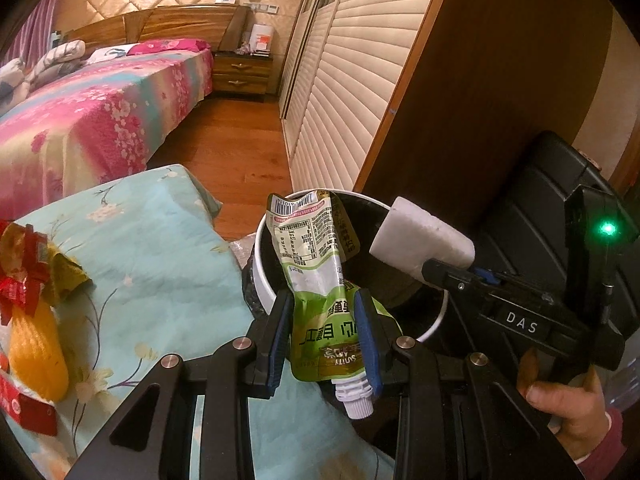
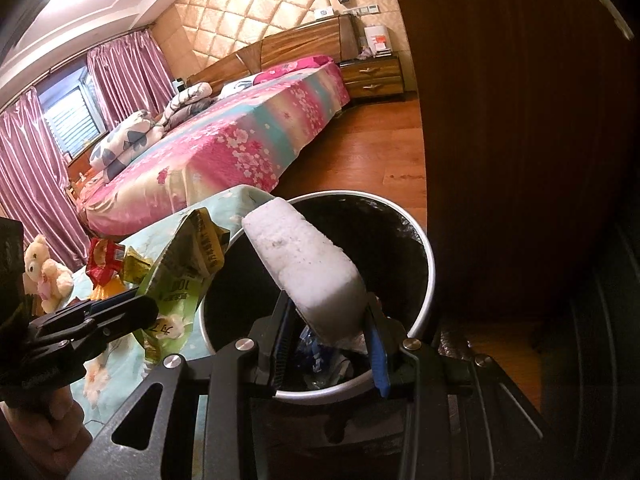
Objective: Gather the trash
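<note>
My left gripper [image 1: 323,328] is shut on a green spouted drink pouch [image 1: 312,264] and holds it upside-up over the near rim of a white trash bin [image 1: 260,256] lined with a black bag. My right gripper [image 2: 327,320] is shut on a white foam block [image 2: 304,264] and holds it above the bin [image 2: 430,280]. The foam block [image 1: 420,240] and the right gripper also show at the right in the left wrist view. The pouch [image 2: 188,276] and left gripper show at the left in the right wrist view. Crumpled trash lies deep in the bin [image 2: 324,360].
A table with a light blue floral cloth [image 1: 160,248] stands left of the bin, with red and yellow wrappers [image 1: 28,276] and a small teddy bear [image 2: 44,272]. A dark wooden panel [image 1: 480,80] stands right of the bin. A bed [image 1: 92,120] lies behind.
</note>
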`<action>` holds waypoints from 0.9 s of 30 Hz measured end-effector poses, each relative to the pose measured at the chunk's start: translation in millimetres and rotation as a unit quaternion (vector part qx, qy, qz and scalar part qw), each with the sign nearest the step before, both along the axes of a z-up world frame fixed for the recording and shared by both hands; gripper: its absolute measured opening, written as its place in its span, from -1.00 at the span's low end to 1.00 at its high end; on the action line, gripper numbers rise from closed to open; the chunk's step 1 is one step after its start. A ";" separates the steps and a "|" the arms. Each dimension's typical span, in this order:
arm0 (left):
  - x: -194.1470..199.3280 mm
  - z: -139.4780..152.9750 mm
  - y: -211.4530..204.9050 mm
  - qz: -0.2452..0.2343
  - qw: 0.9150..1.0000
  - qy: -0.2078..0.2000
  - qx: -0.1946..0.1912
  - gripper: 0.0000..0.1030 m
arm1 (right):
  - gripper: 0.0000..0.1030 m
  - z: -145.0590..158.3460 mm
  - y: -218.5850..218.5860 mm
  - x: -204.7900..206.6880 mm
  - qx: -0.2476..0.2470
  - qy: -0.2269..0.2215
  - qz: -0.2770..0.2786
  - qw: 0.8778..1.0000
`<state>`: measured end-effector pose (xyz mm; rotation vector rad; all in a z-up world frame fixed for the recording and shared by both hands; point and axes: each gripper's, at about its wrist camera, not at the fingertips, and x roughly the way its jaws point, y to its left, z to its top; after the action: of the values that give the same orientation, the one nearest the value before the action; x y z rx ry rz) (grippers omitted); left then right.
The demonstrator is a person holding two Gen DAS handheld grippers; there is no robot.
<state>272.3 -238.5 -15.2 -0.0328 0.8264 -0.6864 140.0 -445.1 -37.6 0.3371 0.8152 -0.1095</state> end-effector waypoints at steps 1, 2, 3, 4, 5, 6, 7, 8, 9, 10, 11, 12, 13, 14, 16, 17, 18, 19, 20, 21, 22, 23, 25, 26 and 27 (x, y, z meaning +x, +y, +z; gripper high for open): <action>1.4 -0.4 -0.6 0.000 1.000 0.002 -0.001 -0.41 | -0.34 -0.4 -1.3 0.3 0.000 0.002 0.000 1.000; 2.8 -0.9 -2.1 -0.001 1.000 0.004 -0.001 -0.41 | -0.34 -1.4 -1.6 1.5 0.000 0.004 0.000 1.000; 3.9 -1.7 -3.4 -0.001 1.000 0.005 0.000 -0.41 | -0.34 -2.2 -1.9 2.3 0.000 0.005 -0.001 1.000; 4.9 -2.8 -5.2 -0.001 1.000 0.005 0.003 -0.41 | -0.34 -3.3 -3.1 3.7 0.001 0.006 0.000 1.000; 5.7 -3.3 -6.2 -0.001 1.000 0.005 0.005 -0.40 | -0.34 -4.2 -3.7 4.3 0.001 0.007 0.000 1.000; 6.7 -3.6 -7.6 -0.001 1.000 0.006 0.006 -0.40 | -0.34 -5.0 -4.5 4.5 0.001 0.007 0.000 1.000; 8.1 -4.6 -9.0 -0.002 1.000 0.008 0.007 -0.39 | -0.34 -5.7 -5.5 5.3 0.000 0.009 -0.001 1.000; 9.6 -5.5 -10.7 -0.002 1.000 0.010 0.007 -0.39 | -0.34 -6.9 -6.9 6.0 0.000 0.011 -0.003 1.000; 10.1 -5.6 -11.7 -0.002 1.000 0.011 0.008 -0.39 | -0.34 -7.2 -7.8 6.7 0.001 0.011 -0.004 1.000; 11.5 -5.8 -13.7 -0.002 1.000 0.012 0.008 -0.38 | -0.34 -8.0 -9.3 7.3 0.003 0.013 -0.006 1.000; 12.3 -5.8 -15.4 -0.003 1.000 0.012 0.008 -0.37 | -0.34 -8.9 -11.4 7.9 0.005 0.015 -0.007 1.000; 13.1 -5.8 -17.3 -0.003 1.000 0.012 0.008 -0.35 | -0.33 -8.8 -12.1 7.8 0.005 0.015 -0.008 1.000; 14.2 -6.0 -18.3 -0.003 1.000 0.012 0.008 -0.34 | -0.33 -9.0 -12.9 8.6 0.006 0.016 -0.008 1.000; 15.4 -6.1 -19.9 -0.003 1.000 0.013 0.008 -0.33 | -0.32 -9.2 -14.1 8.7 0.006 0.016 -0.009 1.000; 17.0 -6.4 -22.9 -0.005 1.000 0.015 0.007 -0.32 | -0.28 -9.9 -17.1 8.6 0.006 0.018 -0.010 1.000; 17.2 -5.9 -24.2 -0.003 1.000 0.014 0.006 -0.27 | -0.27 -10.0 -18.4 8.6 0.007 0.019 -0.011 1.000; 17.0 -5.6 -24.8 -0.005 1.000 0.013 0.004 -0.26 | -0.27 -10.1 -19.5 8.7 0.009 0.021 -0.012 1.000; 16.4 -5.4 -24.9 -0.006 1.000 0.014 0.003 -0.25 | -0.24 -10.9 -21.5 8.7 0.015 0.021 -0.010 1.000; 14.8 -5.4 -23.6 -0.006 1.000 0.014 0.001 -0.15 | -0.21 -11.8 -23.1 8.8 0.018 0.023 -0.011 1.000; 12.5 -5.3 -21.5 -0.004 1.000 0.012 0.000 -0.01 | -0.12 -12.1 -23.3 9.0 0.020 0.023 -0.011 0.999; 9.6 -4.2 -19.0 -0.001 1.000 0.008 -0.002 0.00 | -0.05 -12.8 -24.2 8.5 0.024 0.024 -0.012 0.999; 7.6 -3.1 -16.2 0.001 1.000 0.005 -0.005 0.01 | 0.07 -12.9 -24.8 7.0 0.028 0.023 -0.014 0.999; 3.2 -1.4 -9.0 0.005 1.000 0.002 -0.008 0.01 | 0.11 -11.7 -23.5 4.6 0.032 0.019 -0.017 0.999; 0.1 -1.1 -4.6 0.008 1.000 0.001 -0.011 0.02 | 0.12 -10.4 -21.8 2.0 0.032 0.015 -0.019 0.999; -3.6 -1.1 1.2 0.013 1.000 0.000 -0.013 0.04 | 0.13 -10.1 -20.6 1.2 0.032 0.014 -0.019 0.999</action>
<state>268.7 -237.4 -16.3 -0.0678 0.8160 -0.6723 141.1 -465.7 -47.7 0.4116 0.8417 -0.1240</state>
